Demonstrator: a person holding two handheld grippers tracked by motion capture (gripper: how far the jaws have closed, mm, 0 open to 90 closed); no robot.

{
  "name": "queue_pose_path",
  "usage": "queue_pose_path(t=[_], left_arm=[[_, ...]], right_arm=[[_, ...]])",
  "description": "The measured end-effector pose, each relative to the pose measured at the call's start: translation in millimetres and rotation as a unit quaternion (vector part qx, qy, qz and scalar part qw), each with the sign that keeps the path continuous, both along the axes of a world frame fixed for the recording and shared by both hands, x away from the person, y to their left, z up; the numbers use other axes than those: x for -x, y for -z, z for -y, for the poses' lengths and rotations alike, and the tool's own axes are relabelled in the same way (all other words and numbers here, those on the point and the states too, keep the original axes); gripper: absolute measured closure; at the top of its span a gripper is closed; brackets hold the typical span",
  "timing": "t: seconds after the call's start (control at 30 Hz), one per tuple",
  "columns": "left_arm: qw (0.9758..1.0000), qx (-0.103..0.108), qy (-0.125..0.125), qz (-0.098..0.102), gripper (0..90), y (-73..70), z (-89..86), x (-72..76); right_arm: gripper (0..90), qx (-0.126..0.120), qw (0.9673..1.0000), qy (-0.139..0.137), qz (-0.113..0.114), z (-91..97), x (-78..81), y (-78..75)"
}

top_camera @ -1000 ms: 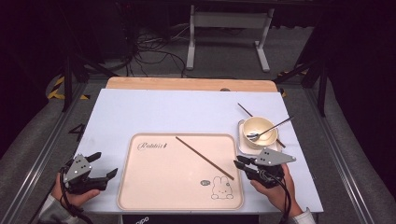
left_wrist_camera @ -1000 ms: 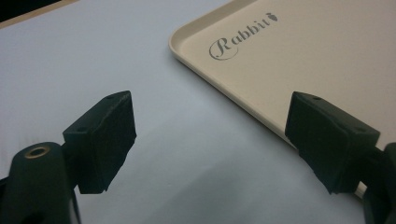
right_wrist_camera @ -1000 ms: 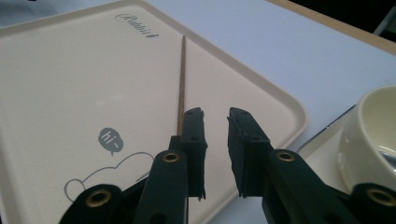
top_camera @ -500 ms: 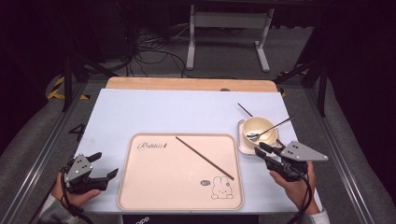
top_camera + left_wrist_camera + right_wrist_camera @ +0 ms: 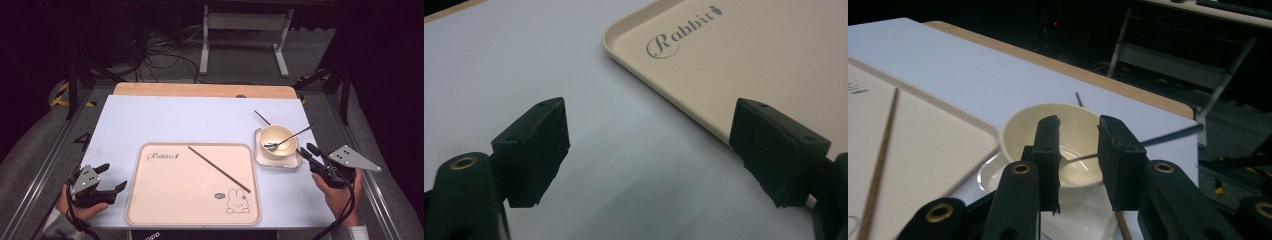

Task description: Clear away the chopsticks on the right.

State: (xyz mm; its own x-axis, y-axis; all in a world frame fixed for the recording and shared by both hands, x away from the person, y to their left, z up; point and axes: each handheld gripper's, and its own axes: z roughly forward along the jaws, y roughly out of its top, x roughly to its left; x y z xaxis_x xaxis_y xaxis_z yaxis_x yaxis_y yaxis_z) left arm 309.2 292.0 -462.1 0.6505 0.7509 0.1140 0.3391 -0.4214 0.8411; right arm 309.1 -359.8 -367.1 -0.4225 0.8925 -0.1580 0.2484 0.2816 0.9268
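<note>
The bowl (image 5: 1055,145) sits just ahead of my right gripper (image 5: 1078,165), on its saucer (image 5: 278,159) to the right of the tray (image 5: 150,210). Seen along my right jaws, the bowl lies beyond the tips and fills the gap between them, but the pads touch nothing. A spoon (image 5: 290,137) rests in the bowl, its handle slanting up and away from the tray over the rim. One chopstick (image 5: 218,169) lies slantwise on the tray; another (image 5: 261,117) pokes out from behind the bowl on the far side.

My right jaws stand a little apart, with a narrow gap and nothing between them; they have just been opening. My left gripper (image 5: 111,180) sits by the tray's near-left corner, its jaws spread wide and empty over the bare mat (image 5: 524,60), with the tray's rim just beside one pad.

My right hand (image 5: 340,192) holds its gripper low over the mat, to the right of the saucer, jaws aimed up and left at the bowl, the grey plate (image 5: 354,159) on top tilted outward. My left hand (image 5: 75,205) rests low, jaws pointing toward the tray.

Since a second ago my right gripper has swung out from the tray's right edge to the far side of the saucer, away from the tray. My left gripper has kept its place.
</note>
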Motion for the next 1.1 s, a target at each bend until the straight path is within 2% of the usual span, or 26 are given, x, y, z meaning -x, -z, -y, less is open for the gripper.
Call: queue_pose_path(t=[0.07,0.13,0.3,0.37,0.5,0.73,0.8,0.83,1.1], left_arm=[[1.0,0.0,0.0,0.0,17.1,0.1,-0.2,-0.2],[1.0,-0.001,0.001,-0.002,17.1,0.2,0.3,0.1],[1.0,-0.002,0.003,-0.004,17.1,0.3,0.9,0.0],[1.0,-0.003,0.004,-0.004,17.1,0.4,1.1,-0.2],[1.0,-0.003,0.005,-0.004,17.1,1.0,1.0,-0.8],[1.0,-0.004,0.005,-0.006,17.1,1.4,1.8,-1.0],[1.0,-0.003,0.005,-0.006,17.1,1.5,1.9,-1.3],[1.0,-0.003,0.005,-0.007,17.1,1.5,2.0,-1.2],[1.0,-0.003,0.004,-0.008,17.1,1.8,2.3,-1.7]], right_arm=[[70.3,-0.006,0.9998,0.017,-0.011,9.6,-4.4,5.9],[69.8,-0.016,0.9993,0.024,-0.022,16.0,-8.4,11.5],[69.7,-0.024,0.9969,0.039,-0.063,26.5,-25.7,30.0],[69.3,-0.019,0.9954,0.046,-0.082,28.5,-33.5,38.6],[67.4,-0.029,0.9916,0.05,-0.116,33.7,-47.2,54.3],[65.1,-0.04,0.987,0.06,-0.143,42.7,-60.2,65.8],[65.0,-0.039,0.9866,0.06,-0.146,43.1,-61.2,66.9],[64.7,-0.046,0.9857,0.054,-0.153,43.8,-63.9,69.3],[63.5,-0.038,0.9831,0.047,-0.173,38.6,-72.2,75.1]])
